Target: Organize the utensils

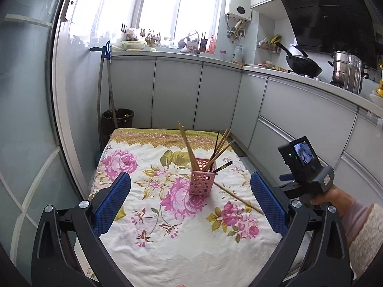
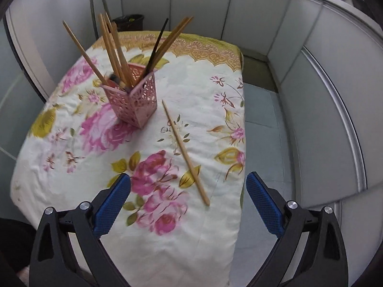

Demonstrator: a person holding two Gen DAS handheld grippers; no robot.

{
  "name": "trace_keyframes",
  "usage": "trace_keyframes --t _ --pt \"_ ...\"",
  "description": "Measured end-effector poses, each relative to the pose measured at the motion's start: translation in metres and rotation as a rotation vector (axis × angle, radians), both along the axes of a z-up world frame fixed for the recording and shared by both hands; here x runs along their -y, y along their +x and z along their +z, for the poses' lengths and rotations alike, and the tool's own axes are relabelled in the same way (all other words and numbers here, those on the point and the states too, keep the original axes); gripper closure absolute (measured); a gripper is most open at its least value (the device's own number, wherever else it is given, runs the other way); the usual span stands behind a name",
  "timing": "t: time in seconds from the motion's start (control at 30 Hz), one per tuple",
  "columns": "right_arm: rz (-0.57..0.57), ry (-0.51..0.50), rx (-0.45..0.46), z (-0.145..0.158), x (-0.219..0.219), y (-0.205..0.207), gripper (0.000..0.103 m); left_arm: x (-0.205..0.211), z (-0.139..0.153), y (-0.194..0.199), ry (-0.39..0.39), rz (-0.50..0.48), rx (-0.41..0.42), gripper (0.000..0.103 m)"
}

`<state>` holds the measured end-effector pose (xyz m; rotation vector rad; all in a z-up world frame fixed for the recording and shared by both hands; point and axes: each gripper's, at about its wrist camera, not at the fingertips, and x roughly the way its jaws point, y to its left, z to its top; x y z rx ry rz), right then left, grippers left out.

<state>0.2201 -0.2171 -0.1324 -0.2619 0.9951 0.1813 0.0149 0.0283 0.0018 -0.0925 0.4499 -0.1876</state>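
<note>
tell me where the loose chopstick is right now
The loose chopstick lies flat on the floral cloth, just right of the pink holder in the right wrist view, ahead of the open right gripper.

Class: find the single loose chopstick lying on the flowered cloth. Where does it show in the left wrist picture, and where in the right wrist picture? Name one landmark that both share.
Left wrist view: the loose chopstick lies right of centre, slanting down to the right from behind the pink holder.
Right wrist view: the chopstick lies at centre, below and right of the holder.
Shared landmark: the pink holder.
</note>
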Motion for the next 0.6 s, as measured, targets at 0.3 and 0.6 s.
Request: trace_keyframes --t 0.3,0.6 --pt "0.178 0.052 -0.097 -0.075 -0.040 0.103 0.039 -0.045 -0.056 0.061 -0.105 0.041 -0.160 0.007" --pt "0.005 0.195 -0.118 -0.098 -0.019 0.126 0.081 -0.052 -0.054 0.072 -0.132 0.035 -0.148 0.007"
